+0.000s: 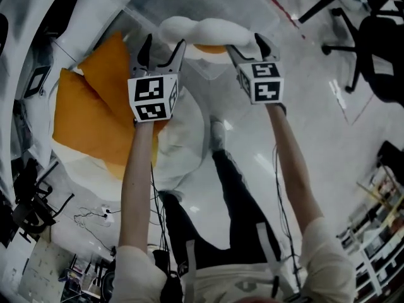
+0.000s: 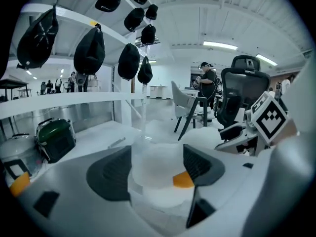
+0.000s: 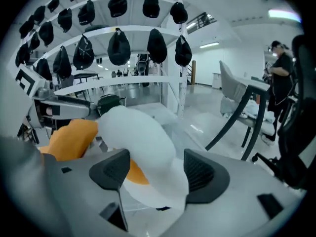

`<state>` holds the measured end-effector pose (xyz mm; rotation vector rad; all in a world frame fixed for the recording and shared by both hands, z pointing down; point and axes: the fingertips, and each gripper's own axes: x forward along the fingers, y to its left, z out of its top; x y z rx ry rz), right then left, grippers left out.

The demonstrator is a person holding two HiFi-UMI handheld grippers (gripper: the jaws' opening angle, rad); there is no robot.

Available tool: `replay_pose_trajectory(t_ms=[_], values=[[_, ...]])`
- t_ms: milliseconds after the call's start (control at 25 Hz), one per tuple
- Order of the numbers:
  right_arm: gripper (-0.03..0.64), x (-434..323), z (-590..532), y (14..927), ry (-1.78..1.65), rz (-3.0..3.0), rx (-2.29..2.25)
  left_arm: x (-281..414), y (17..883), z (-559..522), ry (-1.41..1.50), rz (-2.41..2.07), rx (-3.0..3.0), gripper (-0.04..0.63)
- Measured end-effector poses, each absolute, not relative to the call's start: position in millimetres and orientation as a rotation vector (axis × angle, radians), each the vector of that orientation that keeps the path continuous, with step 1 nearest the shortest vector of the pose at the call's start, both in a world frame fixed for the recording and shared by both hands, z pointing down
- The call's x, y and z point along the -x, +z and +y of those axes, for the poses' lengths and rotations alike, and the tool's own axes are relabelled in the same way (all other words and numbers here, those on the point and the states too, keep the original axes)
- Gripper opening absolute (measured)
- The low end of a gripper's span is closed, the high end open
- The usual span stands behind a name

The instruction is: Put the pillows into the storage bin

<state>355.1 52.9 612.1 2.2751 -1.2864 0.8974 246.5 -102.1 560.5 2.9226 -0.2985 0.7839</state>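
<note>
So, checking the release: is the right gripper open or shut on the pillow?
Open: the right gripper has its jaws wide apart, the pillow between them unpinched.

Pale floor [image 1: 315, 144], clear storage bin [image 1: 265, 17], black chair [image 1: 372, 43]

a pale, glossy floor [image 1: 315, 144] spreads across the room and catches streaks of light. black office chairs [image 1: 372, 49] stand at its far right edge in the head view, and cluttered shelves [image 1: 379, 219] line the near right edge. thin cables [image 1: 95, 218] lie loose on the floor at the near left. a white curved rack [image 3: 123, 83] carries rows of black caps [image 3: 118, 46] hanging from its rails. a dark green case [image 2: 55, 138] sits on a low ledge. further back are a grey chair [image 2: 185, 102], a black high-backed chair [image 2: 244, 83] and a person [image 2: 207, 78]. strip lights [image 2: 219, 45] glow on the white ceiling.
</note>
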Motion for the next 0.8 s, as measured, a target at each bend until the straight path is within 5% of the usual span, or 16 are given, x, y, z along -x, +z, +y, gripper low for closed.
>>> replay_pose_trajectory(t_ms=[360, 800], values=[[0.308, -371, 39, 591, 0.847, -1.182, -2.24, -241, 538, -128, 0.731, -0.389, -2.94, 0.305], [0.308, -302, 5, 602, 0.879, -1.399, -2.143, -157, 572, -139, 0.813, -0.582, -2.794, 0.305]])
